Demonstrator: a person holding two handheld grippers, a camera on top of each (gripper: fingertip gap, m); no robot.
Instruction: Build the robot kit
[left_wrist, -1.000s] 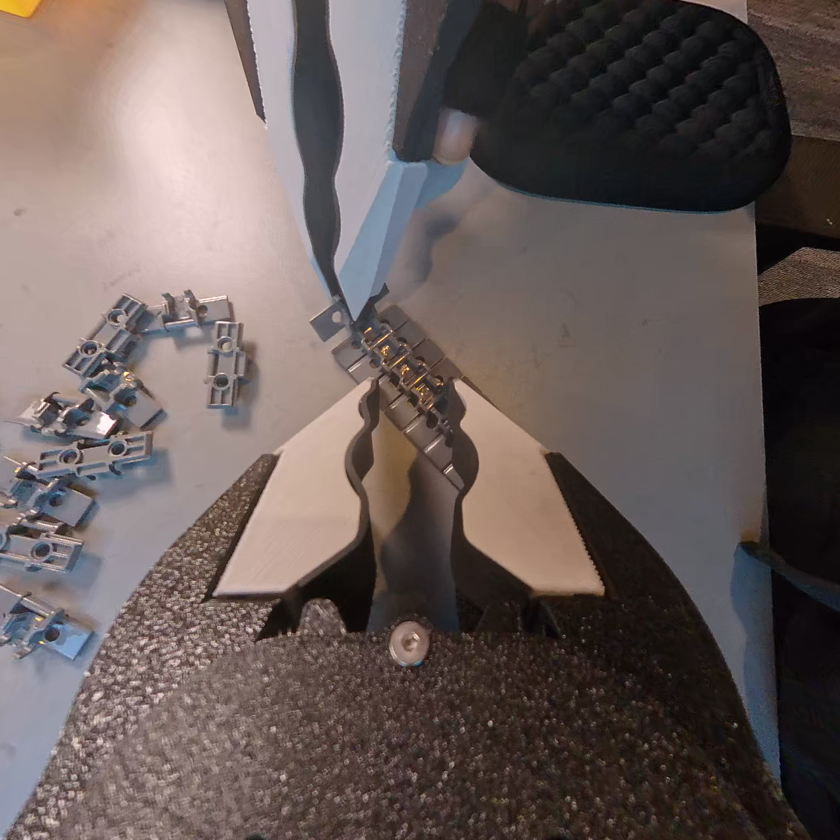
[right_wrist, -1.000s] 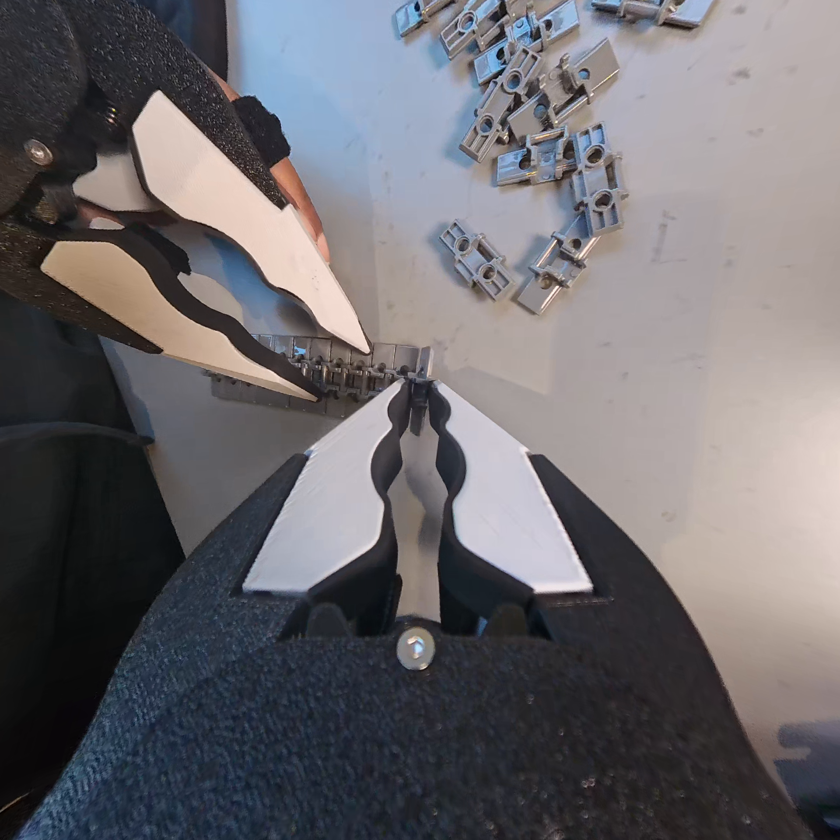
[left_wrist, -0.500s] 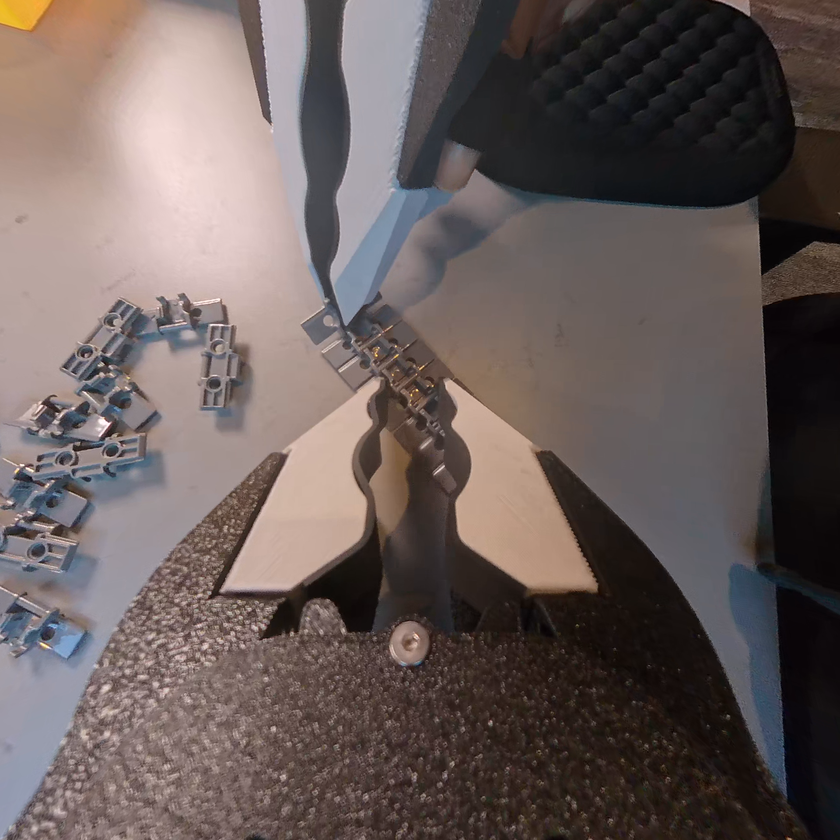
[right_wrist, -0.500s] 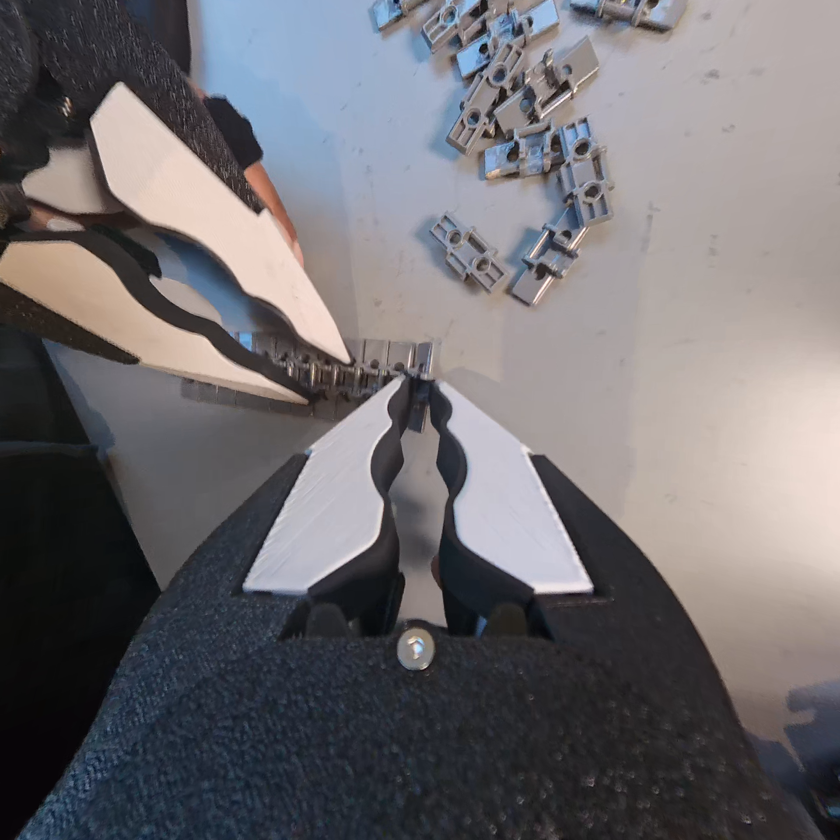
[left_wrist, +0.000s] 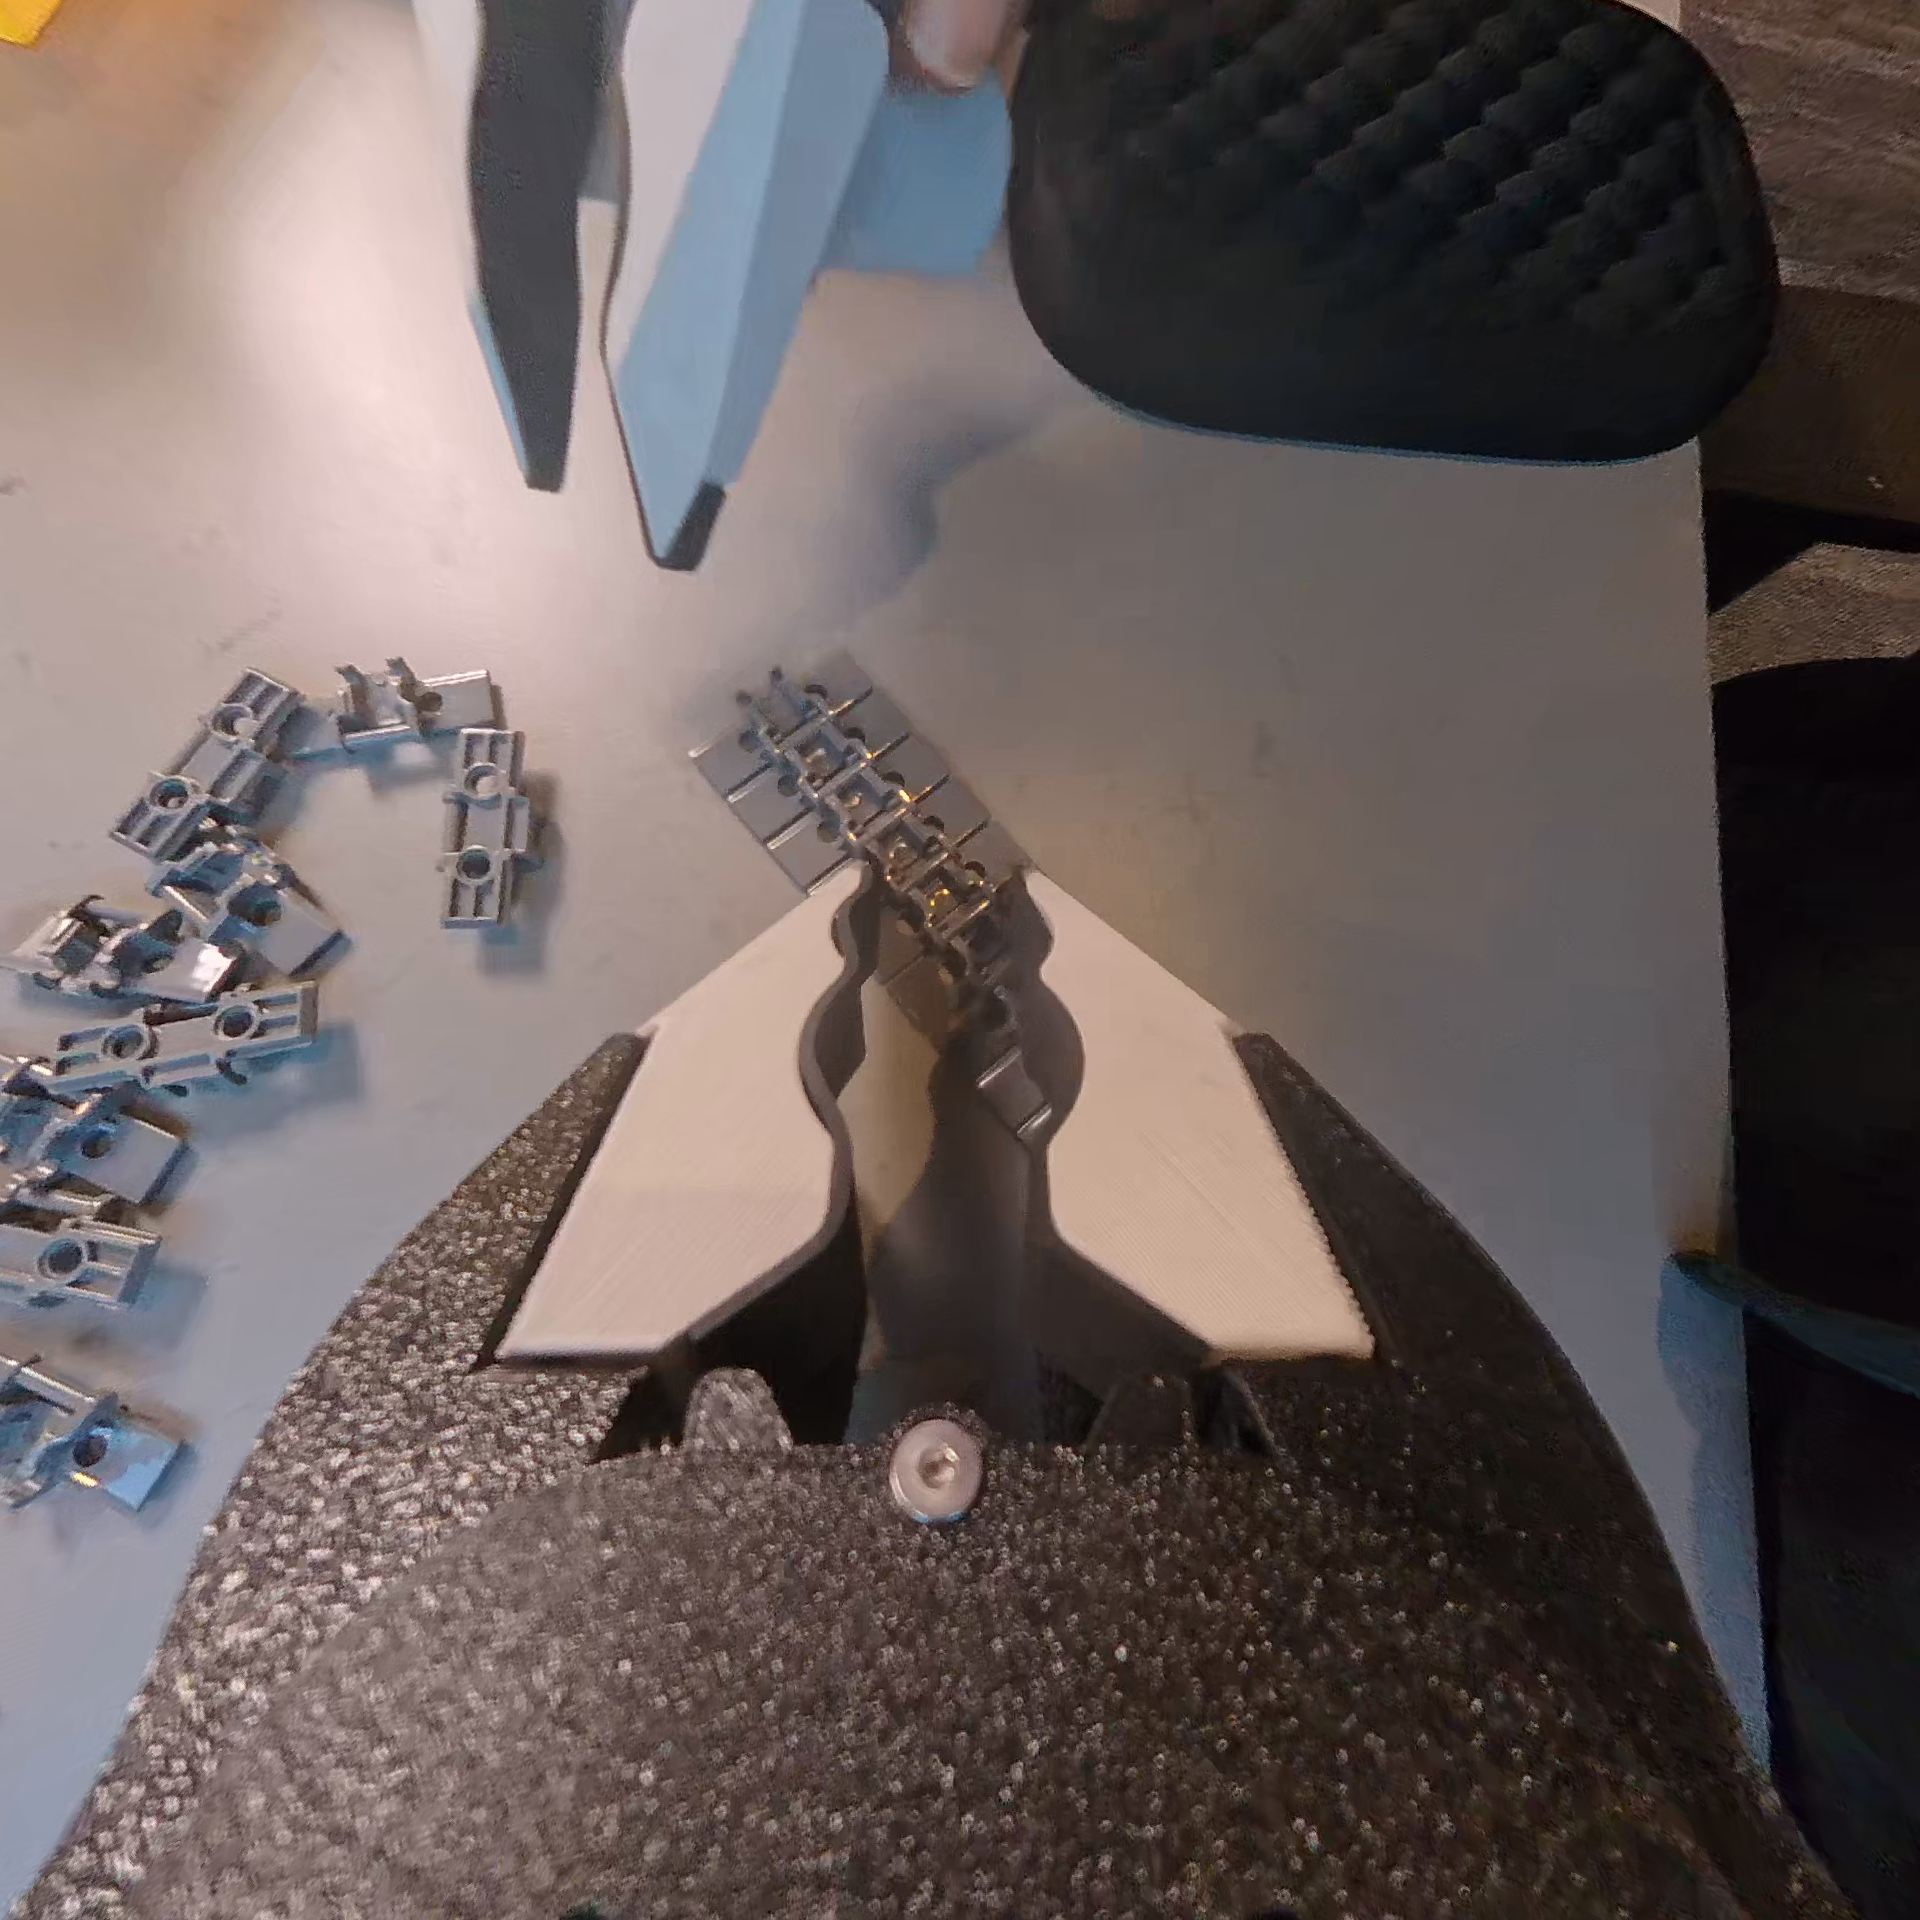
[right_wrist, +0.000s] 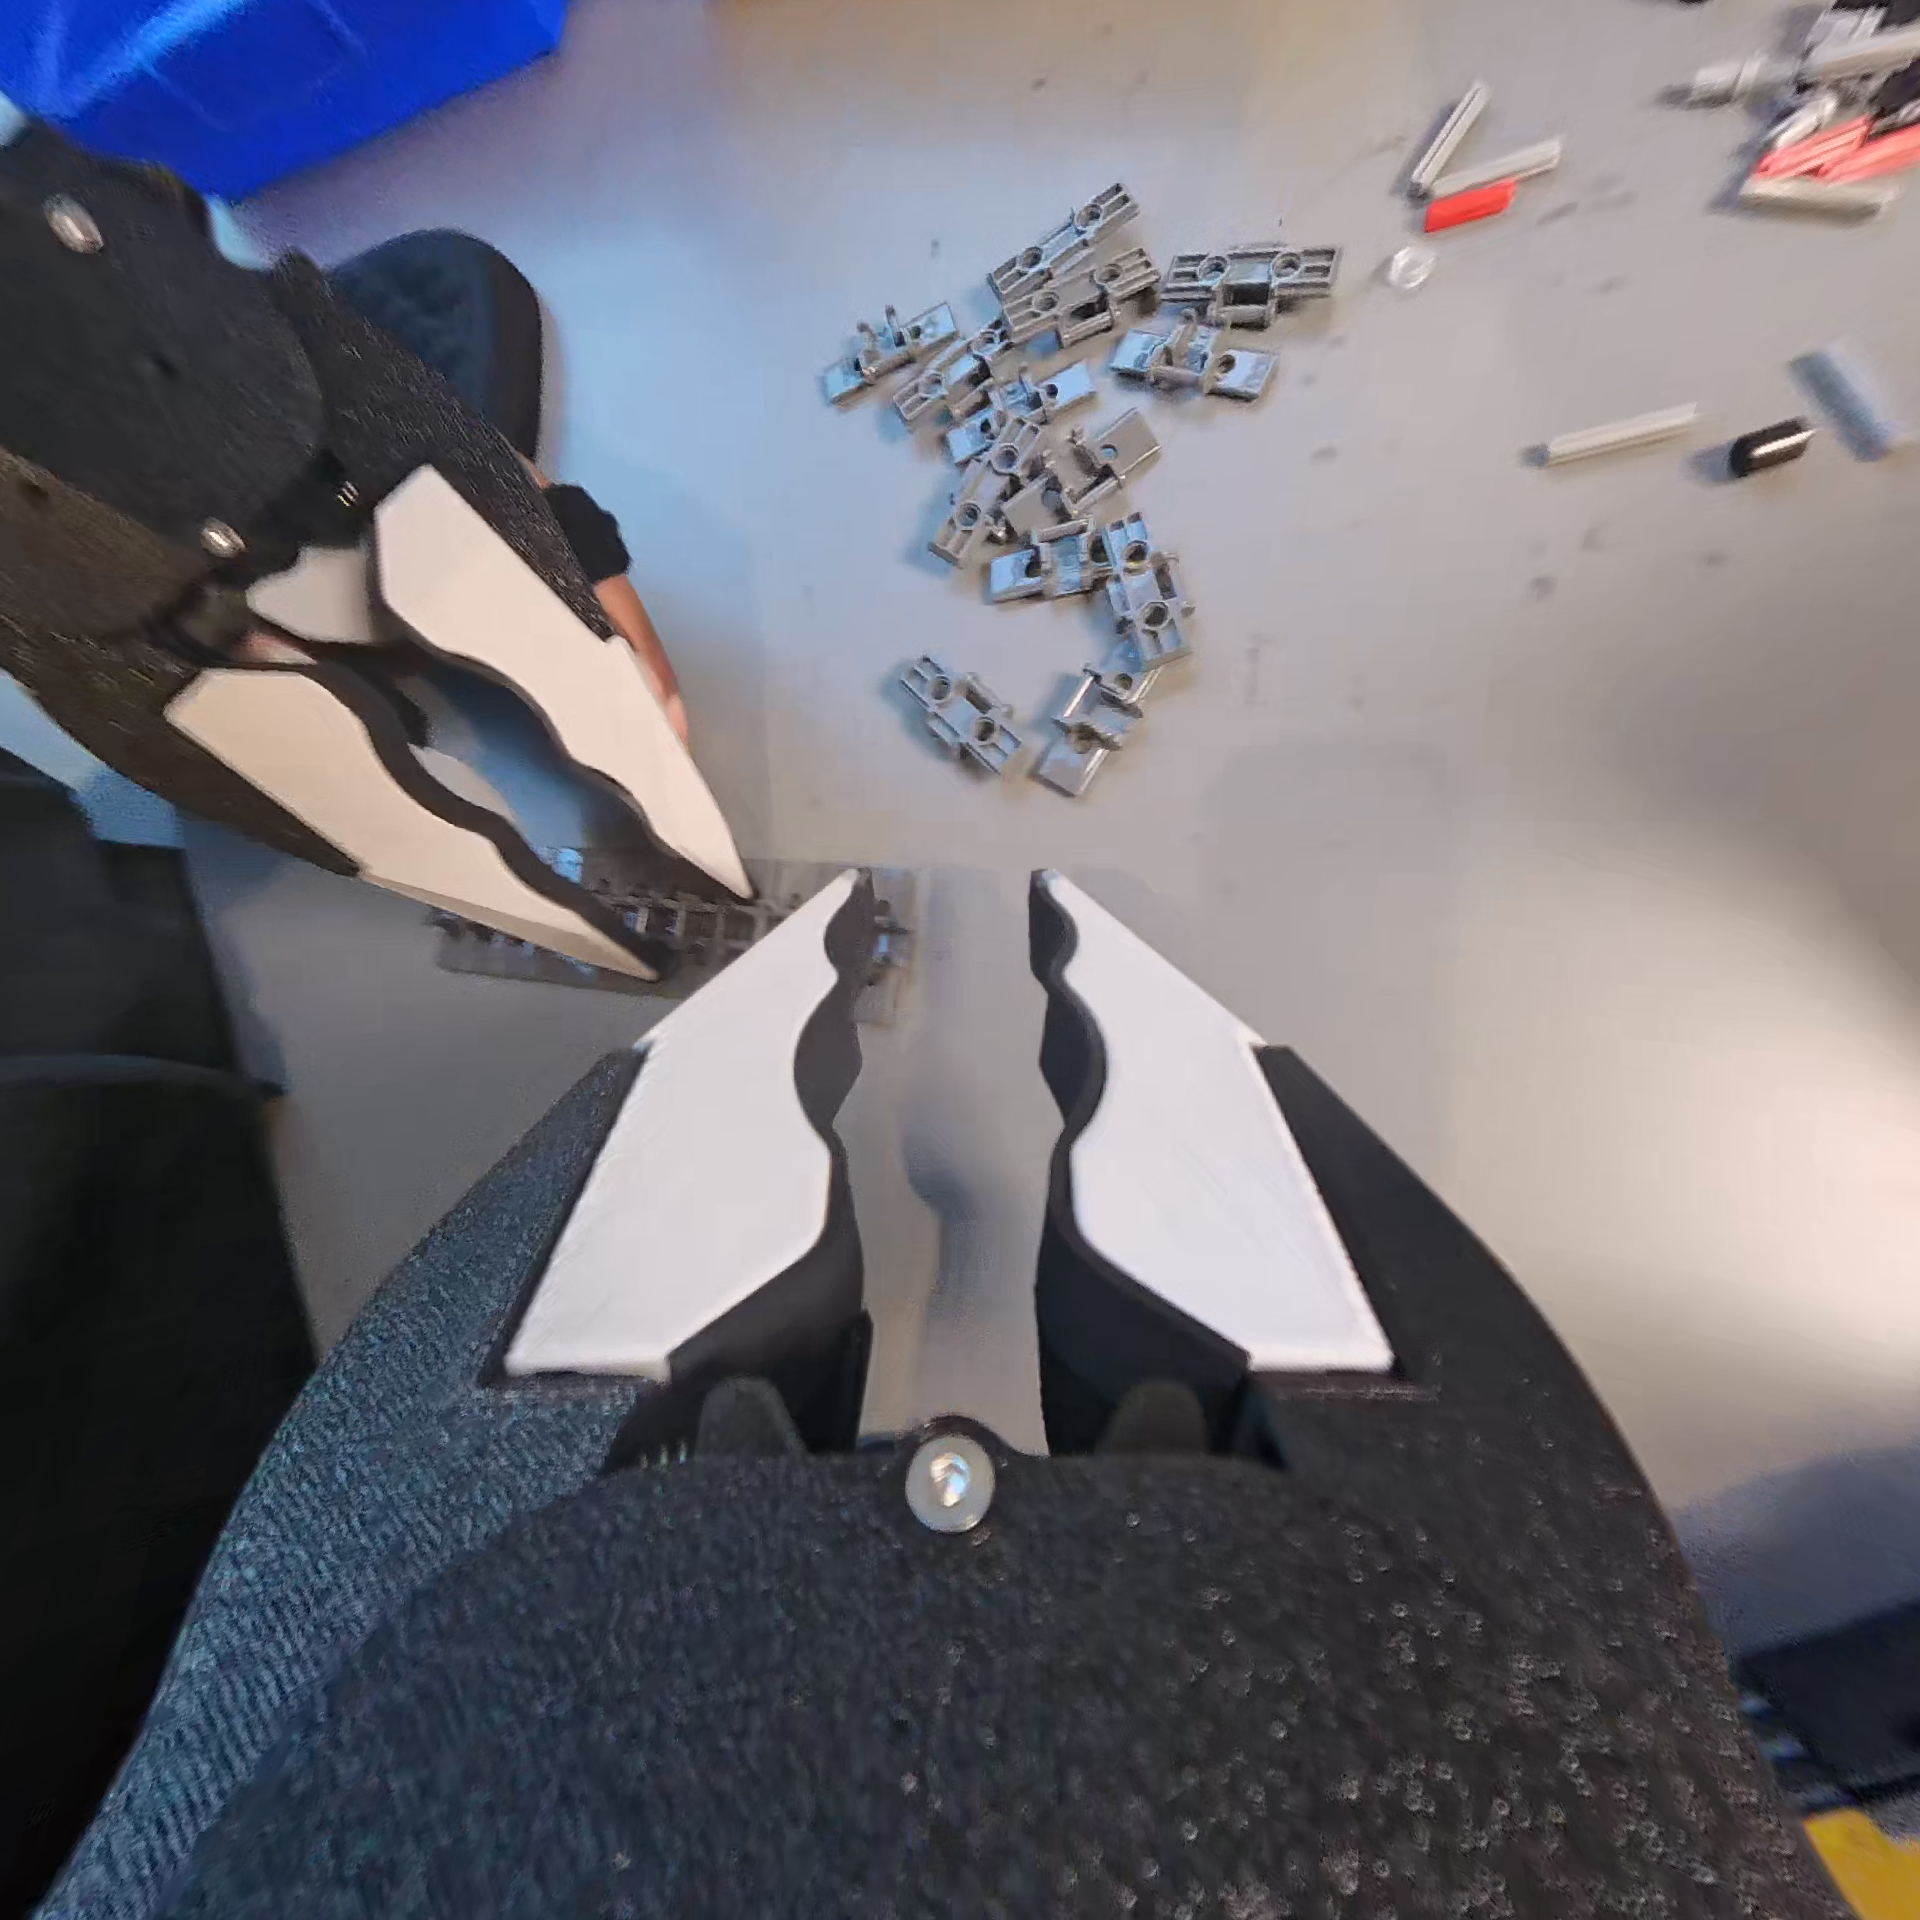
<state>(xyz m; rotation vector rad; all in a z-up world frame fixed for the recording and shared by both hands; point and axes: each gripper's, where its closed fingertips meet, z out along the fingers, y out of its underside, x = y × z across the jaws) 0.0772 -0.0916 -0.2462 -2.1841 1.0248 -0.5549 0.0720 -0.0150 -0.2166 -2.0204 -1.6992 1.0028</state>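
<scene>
Grey tabletop (left_wrist: 1299, 831) fills the left wrist view: the left gripper (left_wrist: 951, 894) pinches a chain (left_wrist: 831, 790) of joined grey links lying on it, loose links (left_wrist: 483, 821) scattered to the left, the right gripper (left_wrist: 613, 509) raised beyond, spread. From the right wrist view, the right gripper (right_wrist: 945, 883) hangs spread and empty just beside the chain's (right_wrist: 894, 935) end; the left gripper (right_wrist: 696, 925) clamps the chain, and a blue bin (right_wrist: 260, 73) stands behind.

grey link chain (left_wrist: 831, 774) – flat on table (left_wrist: 1299, 831)

Right hand-held gripper (right_wrist: 945, 883) now open, lifted off the grey link chain (left_wrist: 831, 774).
</scene>
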